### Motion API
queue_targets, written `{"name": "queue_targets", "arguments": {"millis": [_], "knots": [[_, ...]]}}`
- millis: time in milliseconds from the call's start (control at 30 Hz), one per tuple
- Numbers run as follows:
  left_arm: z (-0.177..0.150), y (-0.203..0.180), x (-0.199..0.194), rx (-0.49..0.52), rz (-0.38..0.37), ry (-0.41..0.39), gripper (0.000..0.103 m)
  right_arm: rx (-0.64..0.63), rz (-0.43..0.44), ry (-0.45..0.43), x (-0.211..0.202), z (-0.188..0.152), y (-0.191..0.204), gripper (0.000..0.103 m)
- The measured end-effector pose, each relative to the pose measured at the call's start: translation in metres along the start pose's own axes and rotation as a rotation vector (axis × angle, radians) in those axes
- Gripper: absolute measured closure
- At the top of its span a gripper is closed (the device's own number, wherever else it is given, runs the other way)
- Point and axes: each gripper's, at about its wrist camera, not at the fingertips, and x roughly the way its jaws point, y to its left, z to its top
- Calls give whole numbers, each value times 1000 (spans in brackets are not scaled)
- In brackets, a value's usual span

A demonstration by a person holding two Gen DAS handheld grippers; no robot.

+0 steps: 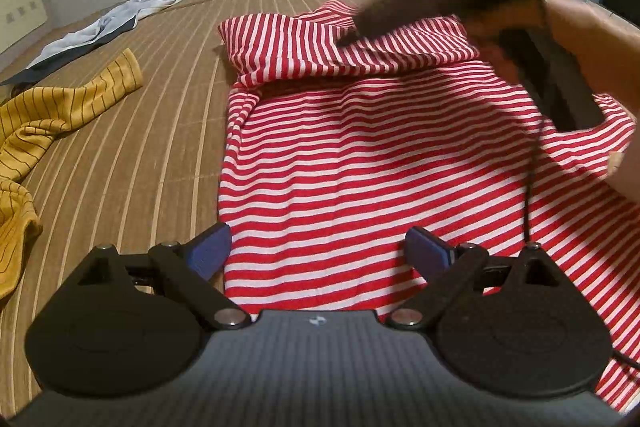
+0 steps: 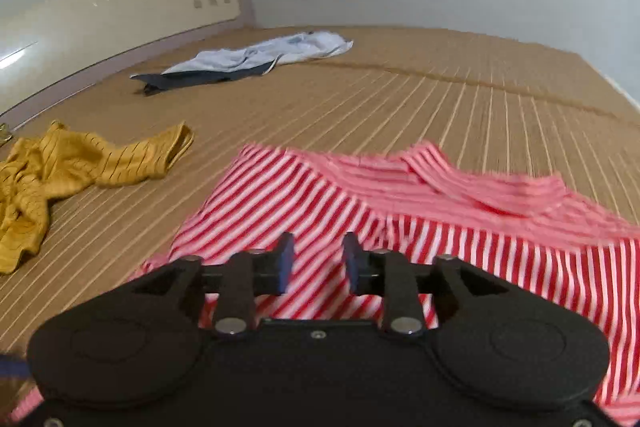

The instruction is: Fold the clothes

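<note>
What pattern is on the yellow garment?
Thin dark stripes on the mustard-yellow garment, clearest in the right wrist view.

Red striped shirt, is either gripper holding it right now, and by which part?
Neither. Left gripper and right gripper are open above the red striped shirt.

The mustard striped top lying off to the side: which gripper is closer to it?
Left. The left gripper hovers at the red striped shirt's edge facing the mustard top; the right gripper is over the shirt's far side.
</note>
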Motion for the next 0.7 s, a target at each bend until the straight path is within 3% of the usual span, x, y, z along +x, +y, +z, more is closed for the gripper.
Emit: {"name": "queue_targets", "arguments": {"millis": [67,133,233,333,500,700], "knots": [[0,-1,-1,6,-1,-1,7,-2,15,56,-4,-11,-2,64],[-1,-2,-1,14,0,-2,7,37,32,49,-26,-22,-10,64],[-1,0,-1,9,3,-3,7,133,65,-70,-79,-30,-30,63],[-2,1,0,10,3,-3,7,240,39,-213,-146,-42,-66,54],[-3,-2,0,16,13,-13,7,526,-134,-359,-259,-97,-159,42],[-5,-5,1,14,24,-31,7,904,-477,-402,-360,-205,-257,39]]}}
